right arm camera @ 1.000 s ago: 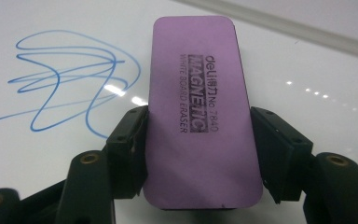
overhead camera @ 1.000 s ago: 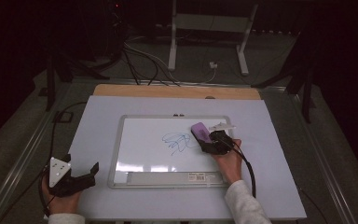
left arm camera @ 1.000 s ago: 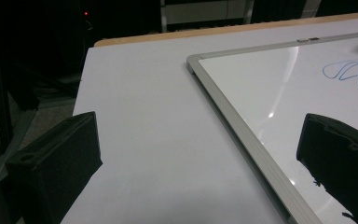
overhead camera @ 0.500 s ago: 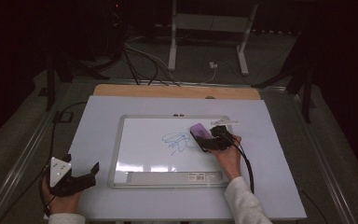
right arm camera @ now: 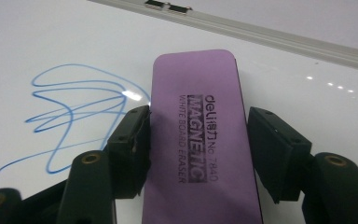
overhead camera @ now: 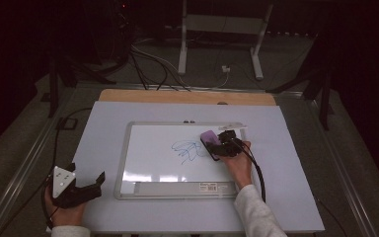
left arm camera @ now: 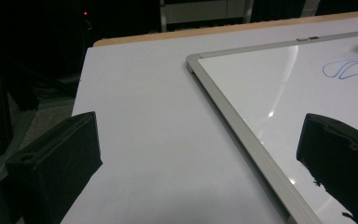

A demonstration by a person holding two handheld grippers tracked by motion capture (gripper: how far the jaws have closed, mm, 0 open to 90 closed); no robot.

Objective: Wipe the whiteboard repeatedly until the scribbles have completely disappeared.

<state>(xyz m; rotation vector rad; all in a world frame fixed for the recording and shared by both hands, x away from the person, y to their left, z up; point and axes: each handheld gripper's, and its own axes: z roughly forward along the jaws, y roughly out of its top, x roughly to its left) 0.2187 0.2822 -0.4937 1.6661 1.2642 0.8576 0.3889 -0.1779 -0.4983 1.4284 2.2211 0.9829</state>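
Observation:
A purple magnetic whiteboard eraser (right arm camera: 196, 84) lies flat on the whiteboard (overhead camera: 123, 163), just right of a blue scribble (overhead camera: 187, 150). My right gripper (right arm camera: 198, 140) straddles the eraser; its jaws have just been closing and both pads now press its long sides. In the high view the right gripper (overhead camera: 217, 148) sits at the board's upper right with the eraser (overhead camera: 208, 138) in front of it. My left gripper (overhead camera: 94, 186) rests at the table's front left, open, with nothing between its fingers. The left gripper view shows the left gripper (left arm camera: 198, 158) over bare table beside the board's frame (left arm camera: 233, 116).
The whiteboard lies on a pale table cover (overhead camera: 296, 163) with a wooden strip (overhead camera: 187, 96) at the far edge. A metal stand (overhead camera: 217, 39) and cables (overhead camera: 148, 64) are on the dark floor beyond. A cable (overhead camera: 256, 173) trails from the right gripper.

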